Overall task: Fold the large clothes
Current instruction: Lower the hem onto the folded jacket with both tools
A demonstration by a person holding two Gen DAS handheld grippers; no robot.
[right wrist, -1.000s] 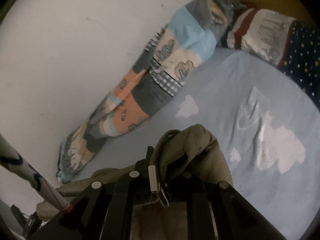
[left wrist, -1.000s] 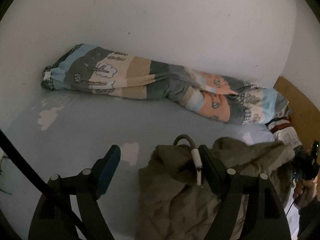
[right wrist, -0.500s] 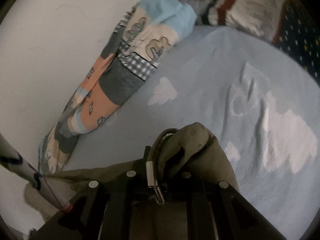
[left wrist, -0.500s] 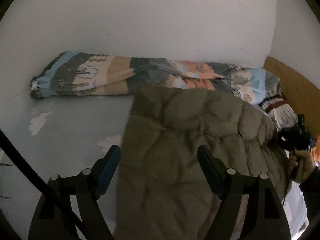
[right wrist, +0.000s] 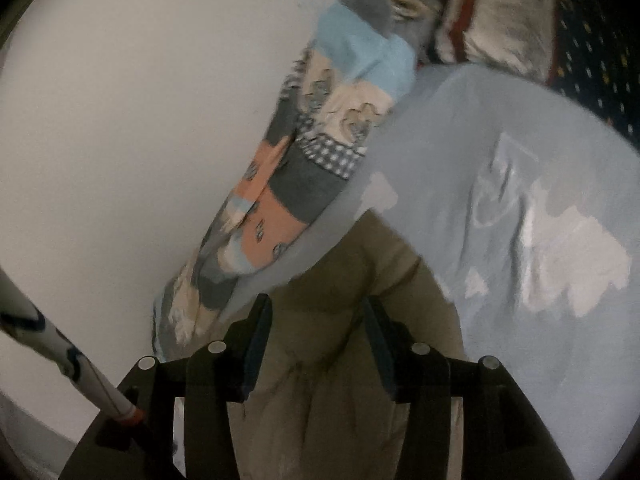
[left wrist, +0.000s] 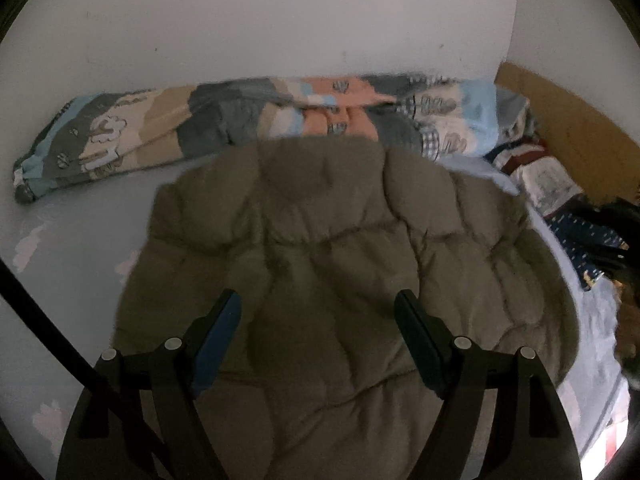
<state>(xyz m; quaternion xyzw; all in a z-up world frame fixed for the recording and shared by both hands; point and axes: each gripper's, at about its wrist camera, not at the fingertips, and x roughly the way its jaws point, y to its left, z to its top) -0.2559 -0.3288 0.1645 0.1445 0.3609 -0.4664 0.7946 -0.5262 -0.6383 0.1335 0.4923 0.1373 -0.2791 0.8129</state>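
An olive quilted jacket (left wrist: 340, 264) lies spread flat on the light blue bed sheet (left wrist: 80, 240). My left gripper (left wrist: 318, 300) is open and empty, held over the jacket's near part. My right gripper (right wrist: 316, 308) is open, jaws apart over one end of the jacket (right wrist: 360, 280), holding nothing. The other gripper and the hand holding it show at the far right of the left wrist view (left wrist: 612, 240).
A rolled patchwork quilt (left wrist: 240, 128) lies along the white wall (left wrist: 280, 20); it also shows in the right wrist view (right wrist: 304, 160). Striped and dark starred bedding (left wrist: 560, 196) sits at the wooden headboard (left wrist: 572, 120). The sheet (right wrist: 520, 200) has white cloud prints.
The bunched jacket was thrown out and spread flat across the bed. My right gripper, earlier shut on the jacket's edge, has opened and let it go.
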